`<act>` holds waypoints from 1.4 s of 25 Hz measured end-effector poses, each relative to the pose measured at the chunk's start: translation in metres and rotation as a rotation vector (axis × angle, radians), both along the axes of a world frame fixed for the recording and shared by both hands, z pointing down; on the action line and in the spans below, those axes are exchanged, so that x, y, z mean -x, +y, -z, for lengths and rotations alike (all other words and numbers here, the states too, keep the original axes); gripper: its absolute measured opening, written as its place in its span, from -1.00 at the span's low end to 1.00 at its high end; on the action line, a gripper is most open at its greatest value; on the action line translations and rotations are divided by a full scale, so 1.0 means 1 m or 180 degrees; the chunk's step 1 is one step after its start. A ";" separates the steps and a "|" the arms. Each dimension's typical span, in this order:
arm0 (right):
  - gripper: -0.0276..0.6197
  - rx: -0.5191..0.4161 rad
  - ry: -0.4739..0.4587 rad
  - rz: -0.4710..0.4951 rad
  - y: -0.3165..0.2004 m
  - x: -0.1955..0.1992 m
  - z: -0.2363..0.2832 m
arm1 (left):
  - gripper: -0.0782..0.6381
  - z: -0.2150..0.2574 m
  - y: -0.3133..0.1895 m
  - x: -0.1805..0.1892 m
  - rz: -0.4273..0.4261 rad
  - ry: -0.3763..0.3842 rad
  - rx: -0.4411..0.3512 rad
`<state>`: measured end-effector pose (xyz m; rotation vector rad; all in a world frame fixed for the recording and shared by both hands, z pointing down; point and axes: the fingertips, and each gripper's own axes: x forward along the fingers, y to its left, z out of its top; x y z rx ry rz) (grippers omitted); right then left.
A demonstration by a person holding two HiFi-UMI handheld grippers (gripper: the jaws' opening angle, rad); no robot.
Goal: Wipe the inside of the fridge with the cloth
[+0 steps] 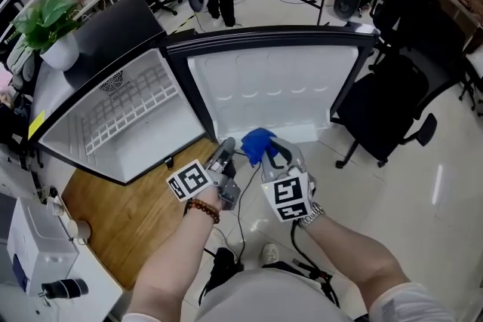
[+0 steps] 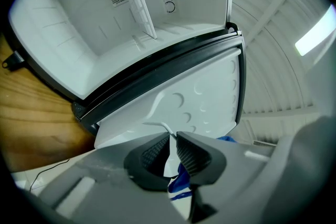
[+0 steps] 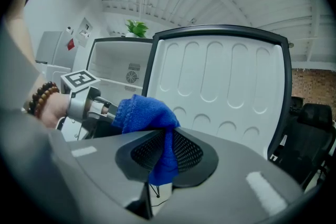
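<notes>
The fridge (image 1: 128, 113) stands open, its white inside with a wire shelf at my left and its white door (image 1: 272, 87) swung out ahead. My right gripper (image 1: 275, 154) (image 3: 167, 152) is shut on a blue cloth (image 1: 256, 145) (image 3: 144, 115), which bunches above its pads in front of the door's inner face. My left gripper (image 1: 226, 145) (image 2: 172, 152) points level at the door's lower edge, its jaws a narrow gap apart with white showing through. Its tips (image 3: 102, 108) meet the cloth's left side, and a bit of cloth (image 2: 178, 181) shows low in the gap.
A potted plant (image 1: 49, 23) sits on the fridge's top. A black office chair (image 1: 392, 102) stands just right of the door. Wooden flooring (image 1: 128, 215) lies below the fridge, a white machine (image 1: 30, 253) at lower left. People stand and sit far behind.
</notes>
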<state>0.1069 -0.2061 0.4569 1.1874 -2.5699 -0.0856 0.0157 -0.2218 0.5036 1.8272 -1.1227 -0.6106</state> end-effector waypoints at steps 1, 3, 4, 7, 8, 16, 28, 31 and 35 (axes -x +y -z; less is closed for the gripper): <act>-0.77 -0.0026 -0.0017 0.0037 0.000 0.005 0.003 | -0.65 0.001 -0.001 0.000 -0.0004 0.0003 0.0007; -0.77 -0.0061 -0.0056 0.0102 -0.002 0.014 0.010 | -0.66 0.002 -0.003 0.001 -0.0004 0.0009 0.0020; -0.77 -0.0063 -0.0082 0.0126 -0.005 0.018 0.013 | -0.66 0.003 -0.004 0.001 -0.0002 0.0012 0.0024; -0.77 -0.0015 -0.0149 0.0207 -0.013 0.030 0.021 | -0.67 0.003 -0.006 0.002 0.0001 0.0028 0.0032; -0.77 0.0017 -0.0164 0.0240 -0.015 0.034 0.023 | -0.67 0.004 -0.007 0.002 0.0000 0.0034 0.0036; -0.77 0.0337 -0.0242 0.0277 -0.032 0.048 0.019 | -0.77 0.003 -0.005 0.003 -0.0023 -0.0064 0.0028; -0.77 0.0395 -0.0206 -0.0014 -0.038 0.010 0.002 | -0.40 -0.031 -0.007 -0.016 -0.0151 0.0041 0.0449; -0.77 0.0398 -0.0208 -0.0038 -0.037 0.004 -0.001 | -0.40 -0.050 -0.003 -0.015 -0.0081 0.0054 0.0634; -0.77 0.0402 -0.0227 -0.0040 -0.036 0.003 -0.002 | -0.37 -0.060 -0.009 -0.004 0.0079 0.0109 0.0720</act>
